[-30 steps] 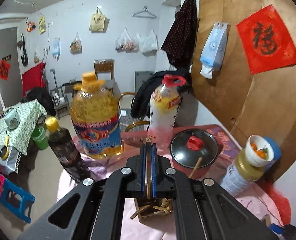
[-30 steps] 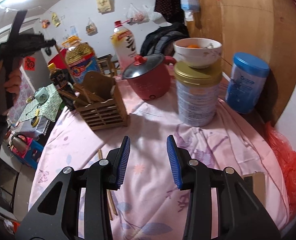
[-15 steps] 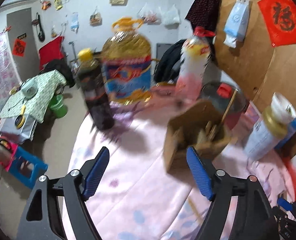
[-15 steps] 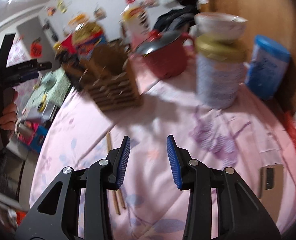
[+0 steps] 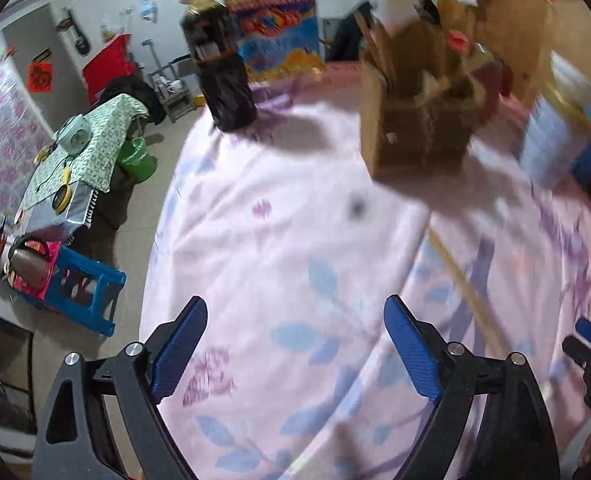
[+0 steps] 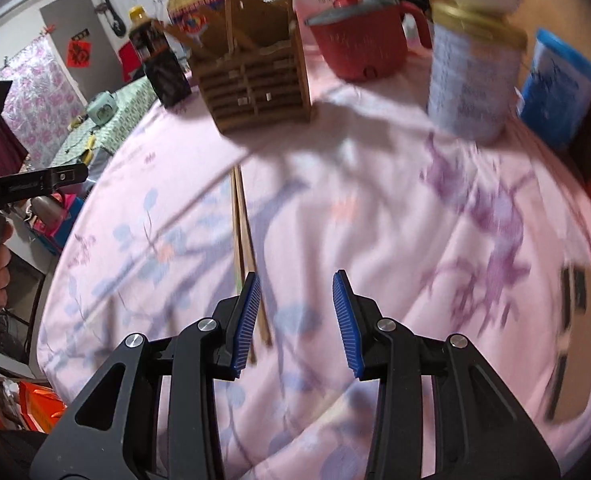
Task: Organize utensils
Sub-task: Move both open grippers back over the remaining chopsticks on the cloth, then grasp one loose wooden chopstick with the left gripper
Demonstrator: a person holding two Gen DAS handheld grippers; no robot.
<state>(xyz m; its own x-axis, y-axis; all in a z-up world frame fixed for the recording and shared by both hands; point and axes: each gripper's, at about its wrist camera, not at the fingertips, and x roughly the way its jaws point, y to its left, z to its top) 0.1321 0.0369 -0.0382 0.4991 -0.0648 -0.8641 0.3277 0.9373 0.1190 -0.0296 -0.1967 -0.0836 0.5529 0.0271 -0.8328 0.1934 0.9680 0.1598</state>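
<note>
My left claw (image 5: 295, 344), jaws just spread wide and empty, and my right claw (image 6: 296, 308), half open on nothing, tip down at the chopsticks (image 6: 242, 232) lying loose on the cloth (image 6: 375, 216) before the holder (image 6: 255, 80), ready to grab.

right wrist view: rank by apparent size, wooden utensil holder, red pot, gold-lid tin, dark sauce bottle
As they look in this blurred view:
1. wooden utensil holder and gold-lid tin, about equal, so no ranking between them; the tin sits nearer the camera.
2. red pot
3. dark sauce bottle, smallest, but also farthest back.
</note>
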